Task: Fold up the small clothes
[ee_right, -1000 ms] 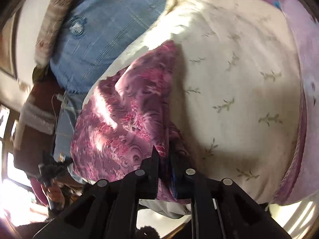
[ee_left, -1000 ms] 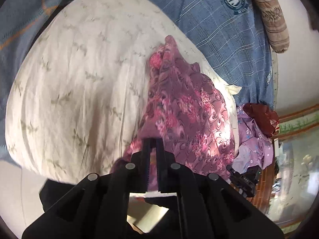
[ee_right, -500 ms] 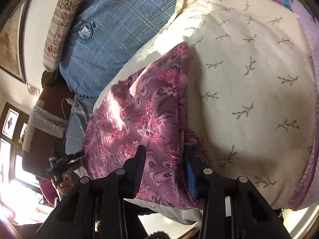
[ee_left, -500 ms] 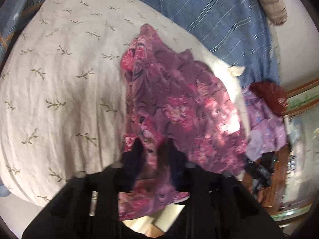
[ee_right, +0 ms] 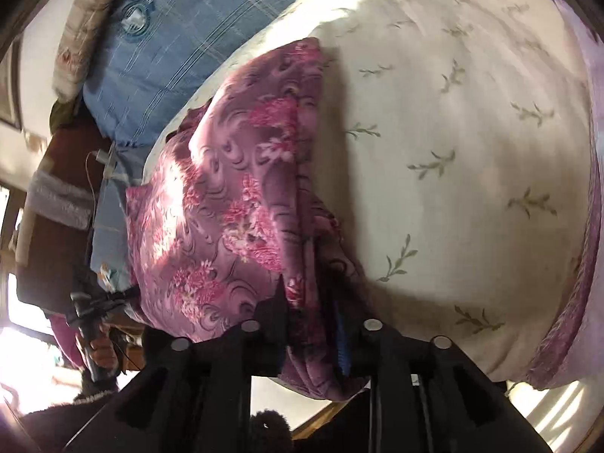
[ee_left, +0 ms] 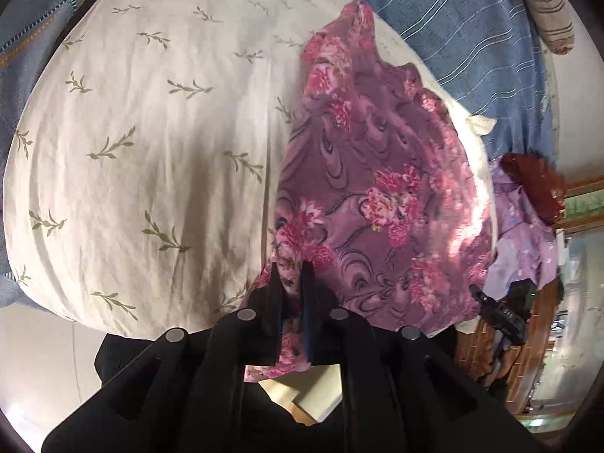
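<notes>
One floral garment (ee_left: pixel 381 196) on one cream pillow (ee_left: pixel 151 143), pinched by left hand-held gripper (ee_left: pixel 290 275) and right hand-held gripper (ee_right: pixel 305 294).

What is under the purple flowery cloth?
The purple flowery cloth lies on a cream sheet with little leaf sprigs. The sheet shows all around the cloth, but the part right beneath it is covered, so nothing there can be seen.

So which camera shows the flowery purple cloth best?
The left wrist view: the flowery purple cloth lies spread and sharp on the cream pillow, nearly whole. The right wrist view shows it blurrier and bunched, its near edge hidden between the jaws.
</notes>
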Available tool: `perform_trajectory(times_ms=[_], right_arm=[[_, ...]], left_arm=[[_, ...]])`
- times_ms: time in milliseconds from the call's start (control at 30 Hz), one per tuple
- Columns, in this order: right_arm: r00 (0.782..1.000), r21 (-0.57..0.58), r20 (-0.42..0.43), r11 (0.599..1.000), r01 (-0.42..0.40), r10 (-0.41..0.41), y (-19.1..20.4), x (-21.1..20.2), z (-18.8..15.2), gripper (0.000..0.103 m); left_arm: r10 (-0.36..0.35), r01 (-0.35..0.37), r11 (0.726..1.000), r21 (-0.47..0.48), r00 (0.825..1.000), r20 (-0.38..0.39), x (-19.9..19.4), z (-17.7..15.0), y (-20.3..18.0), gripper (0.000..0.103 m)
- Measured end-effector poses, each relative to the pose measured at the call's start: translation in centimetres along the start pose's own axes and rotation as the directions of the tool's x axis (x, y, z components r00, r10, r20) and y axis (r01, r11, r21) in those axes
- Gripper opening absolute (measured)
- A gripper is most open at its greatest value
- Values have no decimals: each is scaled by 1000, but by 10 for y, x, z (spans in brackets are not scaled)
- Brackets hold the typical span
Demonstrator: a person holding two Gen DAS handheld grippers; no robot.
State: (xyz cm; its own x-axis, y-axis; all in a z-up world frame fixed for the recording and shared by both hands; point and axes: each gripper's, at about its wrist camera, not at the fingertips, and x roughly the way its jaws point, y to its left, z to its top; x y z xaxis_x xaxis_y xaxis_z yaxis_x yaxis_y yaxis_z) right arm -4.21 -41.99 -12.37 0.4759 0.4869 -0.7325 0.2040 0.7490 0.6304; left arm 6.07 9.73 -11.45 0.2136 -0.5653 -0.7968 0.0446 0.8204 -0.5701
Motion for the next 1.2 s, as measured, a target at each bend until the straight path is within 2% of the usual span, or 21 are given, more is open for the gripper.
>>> perform_trajectory(times_ms=[67, 133, 200, 233, 300, 400, 500, 567, 600, 633, 667, 700, 733, 800, 867, 933, 1000, 1067, 1133, 1200], right_arm=[[1000, -3, 11, 1000, -11, 11, 3, -9, 1, 31], [997, -27, 71, 1000, -11, 13, 7, -27, 7, 41], [990, -16, 142, 1000, -21, 23, 8, -41, 17, 50], [984, -6, 174, 1000, -30, 30, 9, -45, 25, 52], [975, 7, 221, 1000, -29, 26, 15, -45, 44, 52], [966, 15, 259, 1000, 20, -23, 25, -27, 75, 52], [965, 66, 248, 996, 67, -81, 24, -2, 103, 52], [968, 71, 234, 995, 73, -88, 22, 13, 115, 52], [967, 56, 232, 994, 98, -109, 23, 19, 120, 48], [963, 31, 238, 992, 124, -128, 28, 23, 122, 34], [959, 5, 250, 990, 139, -136, 33, 24, 122, 24], [955, -33, 258, 986, 160, -147, 40, 23, 123, 5], [952, -68, 262, 981, 184, -161, 48, 22, 124, 6], [932, -133, 310, 962, 238, -188, 64, 10, 125, 6], [913, -150, 362, 955, 256, -188, 73, -6, 132, 6], [910, -152, 397, 969, 197, -123, 79, -22, 140, 5], [902, -147, 420, 974, 174, -97, 82, -25, 148, 5], [896, -121, 427, 974, 192, -123, 78, -17, 157, 5], [898, -68, 414, 979, 193, -148, 63, -2, 166, 6], [902, 0, 405, 986, 166, -152, 42, 8, 170, 6]], left_arm=[[11, -15, 997, 74, 999, 53, -23, 3, -8, 11], [-3, -11, 992, 126, 994, 107, -45, 10, -15, 23], [0, -24, 989, 143, 985, 170, -63, 23, -22, 55], [14, -43, 988, 148, 981, 195, -68, 35, -26, 58], [31, -65, 985, 160, 978, 207, -65, 60, -39, 58], [47, -70, 988, 137, 985, 165, -42, 96, -45, 58], [63, -76, 992, 100, 990, 126, -16, 118, -49, 58], [77, -88, 990, 107, 992, 103, 1, 130, -50, 58], [85, -95, 990, 103, 992, 94, 7, 132, -51, 57], [74, -82, 992, 93, 994, 81, 14, 134, -50, 55], [46, -53, 994, 97, 996, 72, 17, 135, -52, 36], [24, -31, 993, 111, 997, 71, 18, 133, -55, 11], [25, -35, 991, 128, 996, 84, 16, 133, -60, 3], [-4, -14, 990, 137, 992, 127, 4, 134, -69, 3], [-40, 14, 989, 148, 984, 175, -12, 137, -78, 3], [-42, 7, 987, 158, 975, 219, -22, 142, -84, 3], [-27, -14, 988, 152, 965, 262, -27, 151, -85, 3], [8, -35, 995, 96, 964, 265, -17, 164, -73, 3], [48, -56, 998, 22, 965, 257, -2, 173, -55, 3], [53, -46, 998, -36, 968, 246, 11, 178, -36, 3]])
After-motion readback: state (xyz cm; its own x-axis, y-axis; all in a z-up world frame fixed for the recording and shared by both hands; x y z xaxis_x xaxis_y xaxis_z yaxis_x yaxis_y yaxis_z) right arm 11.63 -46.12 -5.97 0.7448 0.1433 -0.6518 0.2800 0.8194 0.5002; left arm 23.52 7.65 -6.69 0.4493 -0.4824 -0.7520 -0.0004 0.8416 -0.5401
